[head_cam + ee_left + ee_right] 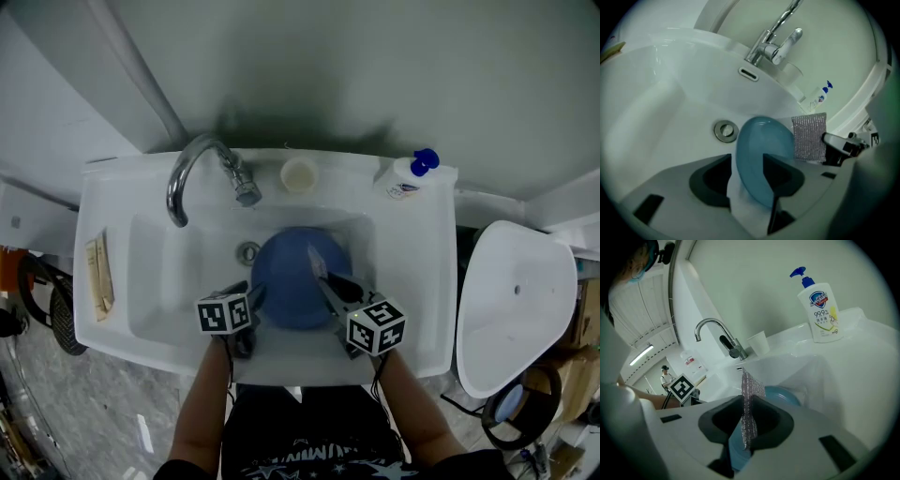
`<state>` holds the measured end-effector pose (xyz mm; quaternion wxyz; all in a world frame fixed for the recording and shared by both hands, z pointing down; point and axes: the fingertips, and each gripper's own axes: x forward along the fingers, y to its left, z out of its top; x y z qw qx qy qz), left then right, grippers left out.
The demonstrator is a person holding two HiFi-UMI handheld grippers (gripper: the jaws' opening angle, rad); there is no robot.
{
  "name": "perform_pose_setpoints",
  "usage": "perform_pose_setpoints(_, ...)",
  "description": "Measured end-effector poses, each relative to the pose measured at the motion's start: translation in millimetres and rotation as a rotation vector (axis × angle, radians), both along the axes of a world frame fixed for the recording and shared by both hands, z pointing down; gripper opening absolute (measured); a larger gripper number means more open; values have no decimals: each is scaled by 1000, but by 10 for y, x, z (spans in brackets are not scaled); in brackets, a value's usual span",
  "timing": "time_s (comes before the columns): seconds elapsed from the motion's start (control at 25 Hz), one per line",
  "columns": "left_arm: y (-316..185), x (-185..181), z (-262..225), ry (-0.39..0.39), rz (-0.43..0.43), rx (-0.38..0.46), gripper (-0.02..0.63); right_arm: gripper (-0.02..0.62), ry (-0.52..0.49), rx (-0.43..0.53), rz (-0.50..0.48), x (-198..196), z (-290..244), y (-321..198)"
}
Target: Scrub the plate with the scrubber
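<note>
Two grippers at the sink's near edge. Left gripper [746, 158]: released, jaws wide apart, the near rim of the one blue plate [764, 136] standing between them with a gap on one side. Right gripper [747, 401]: clenched on the one silver mesh scrubber [751, 390], held edge-on above the plate's right part. The plate lies in the white sink [112, 202] basin, just beside the drain [248, 251]. Behind, on the rim: one chrome faucet [202, 169], one paper cup [298, 174], one soap pump bottle [405, 176].

Glossy sink [169, 253], chrome tap [187, 169], smooth plate [291, 277], metallic-mesh scrubber [809, 136]
</note>
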<state>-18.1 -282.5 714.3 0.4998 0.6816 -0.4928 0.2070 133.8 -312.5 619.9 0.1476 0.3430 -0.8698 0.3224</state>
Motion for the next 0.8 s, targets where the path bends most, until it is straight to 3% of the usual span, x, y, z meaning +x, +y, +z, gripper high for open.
perform_pose_setpoints(0.2, -25, 48, 165, 34, -6, -55, 189, 71, 1, -5, -3, -25, 39, -60)
perform_pose_setpoints(0.68, -9, 83, 368, 17, 1, -123, 183, 71, -15, -24, 20, -49, 80, -80)
perform_pose_setpoints(0.8, -4, 21, 406, -21, -15, -134, 99, 71, -14, -26, 28, -58, 71, -67)
